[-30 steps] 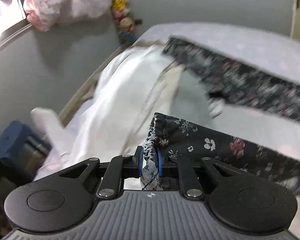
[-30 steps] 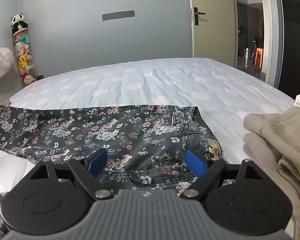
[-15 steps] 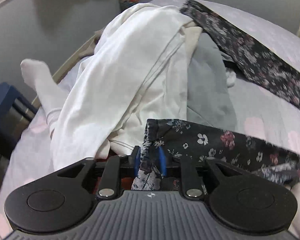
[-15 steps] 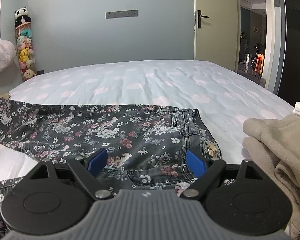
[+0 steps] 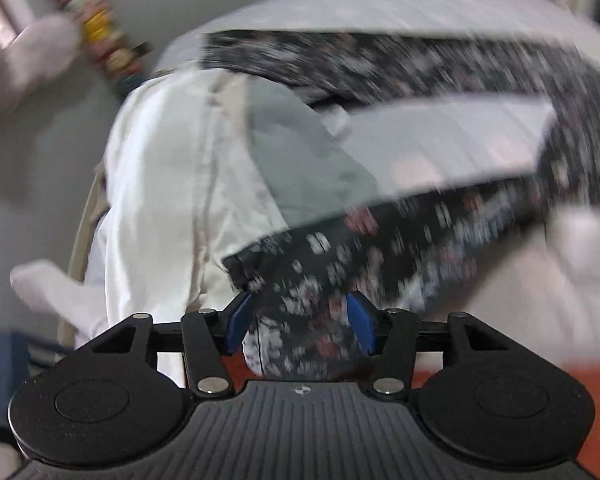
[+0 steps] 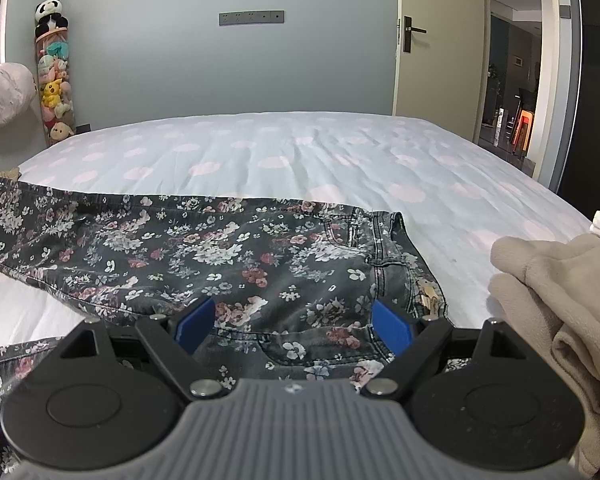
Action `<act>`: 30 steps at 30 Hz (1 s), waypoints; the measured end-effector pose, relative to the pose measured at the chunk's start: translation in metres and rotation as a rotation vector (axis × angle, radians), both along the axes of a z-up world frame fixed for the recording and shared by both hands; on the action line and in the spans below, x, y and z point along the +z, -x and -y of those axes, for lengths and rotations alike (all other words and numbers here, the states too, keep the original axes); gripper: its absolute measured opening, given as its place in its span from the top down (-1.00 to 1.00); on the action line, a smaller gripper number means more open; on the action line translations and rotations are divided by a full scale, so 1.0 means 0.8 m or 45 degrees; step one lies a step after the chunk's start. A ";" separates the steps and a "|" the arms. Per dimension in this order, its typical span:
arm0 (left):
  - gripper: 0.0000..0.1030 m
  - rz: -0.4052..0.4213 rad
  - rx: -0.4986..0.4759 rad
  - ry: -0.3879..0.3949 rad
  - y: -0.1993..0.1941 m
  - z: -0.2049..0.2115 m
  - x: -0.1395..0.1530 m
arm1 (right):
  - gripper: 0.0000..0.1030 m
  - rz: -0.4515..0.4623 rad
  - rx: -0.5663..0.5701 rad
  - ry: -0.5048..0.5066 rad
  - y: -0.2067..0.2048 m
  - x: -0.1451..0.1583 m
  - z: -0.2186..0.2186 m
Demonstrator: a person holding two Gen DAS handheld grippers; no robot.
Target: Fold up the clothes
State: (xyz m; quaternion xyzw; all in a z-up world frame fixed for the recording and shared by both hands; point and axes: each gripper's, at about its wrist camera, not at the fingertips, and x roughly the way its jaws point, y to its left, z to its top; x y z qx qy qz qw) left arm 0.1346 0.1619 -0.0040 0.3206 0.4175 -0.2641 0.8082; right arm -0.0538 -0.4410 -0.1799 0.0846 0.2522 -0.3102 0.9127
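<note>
Left wrist view, white garment [image 5: 160, 184], right wrist view, beige fleece [image 6: 560, 304]

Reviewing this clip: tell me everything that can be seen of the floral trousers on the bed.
The floral trousers are dark grey, denim-looking, printed with small white and pink flowers, with stitched pockets and a waistband at the right end. They lie spread on the dotted bed sheet, legs running left. One leg's hem sits between the pads of the left gripper, whose jaws are opening and no longer pinch it. The right gripper hovers open over the waist. A beige garment lies apart on the right.
</note>
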 end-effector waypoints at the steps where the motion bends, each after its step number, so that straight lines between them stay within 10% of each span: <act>1: 0.02 0.000 -0.047 -0.056 0.006 0.004 -0.006 | -0.70 0.000 0.000 0.000 0.000 0.000 0.000; 12: -0.02 0.079 -0.399 -0.546 0.050 0.033 -0.097 | -0.70 0.001 -0.006 -0.005 0.000 0.000 -0.001; 14: 0.44 0.089 -0.353 -0.567 0.045 0.035 -0.097 | -0.70 0.003 -0.007 -0.006 0.000 0.001 -0.001; 18: 0.92 0.119 -0.317 -0.511 0.049 0.038 -0.071 | -0.70 0.004 -0.005 -0.009 0.000 0.001 0.000; 30: 0.98 0.015 -0.171 -0.138 0.076 0.052 0.108 | -0.70 0.018 -0.008 -0.024 0.003 0.001 0.002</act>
